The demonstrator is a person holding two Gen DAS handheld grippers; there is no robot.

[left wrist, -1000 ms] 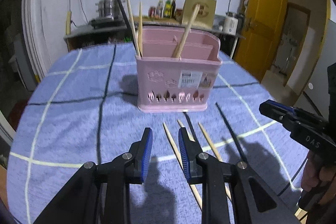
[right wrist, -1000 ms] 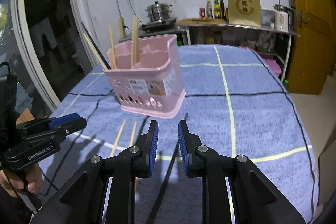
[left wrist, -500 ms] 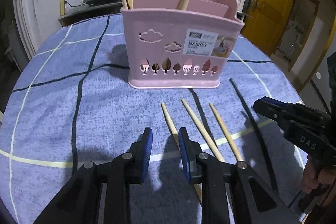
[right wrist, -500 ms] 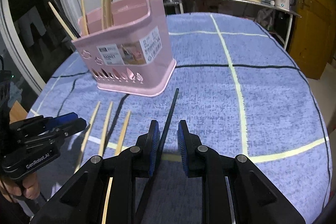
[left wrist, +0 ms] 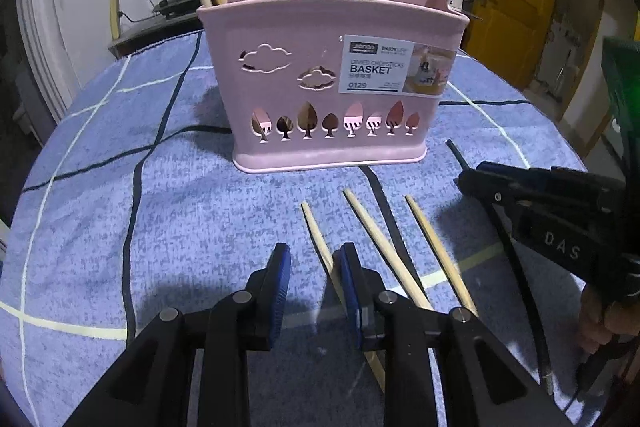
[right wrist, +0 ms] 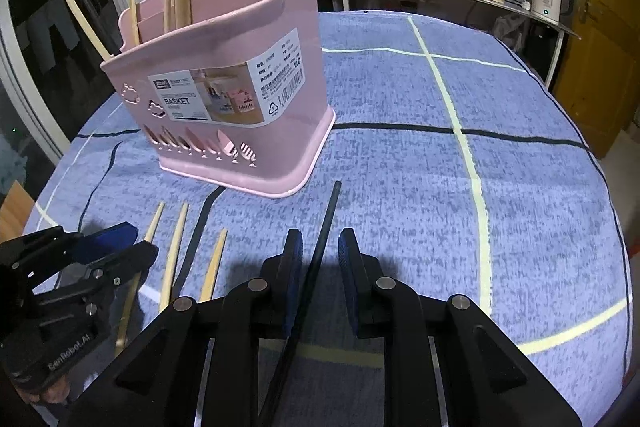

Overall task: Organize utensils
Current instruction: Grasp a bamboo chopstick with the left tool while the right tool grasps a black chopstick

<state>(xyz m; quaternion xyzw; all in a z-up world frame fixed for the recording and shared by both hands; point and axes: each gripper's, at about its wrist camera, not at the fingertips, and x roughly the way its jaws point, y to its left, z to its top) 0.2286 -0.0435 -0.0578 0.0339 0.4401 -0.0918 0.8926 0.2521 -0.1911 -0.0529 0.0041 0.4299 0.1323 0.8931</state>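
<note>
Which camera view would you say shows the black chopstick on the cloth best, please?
The right wrist view: the black chopstick runs up its middle, between the right hand-held gripper fingers. In the left wrist view that hand-held gripper hides much of it.

The basket stood on the worktop ahead of both pairs of jaws, with chopsticks upright inside it. Three wooden chopsticks lay side by side on the worktop before it; the leftmost ran under the right-hand jaw of the left gripper. The dark chopstick lay to their right, between the jaws of the right gripper.
</note>
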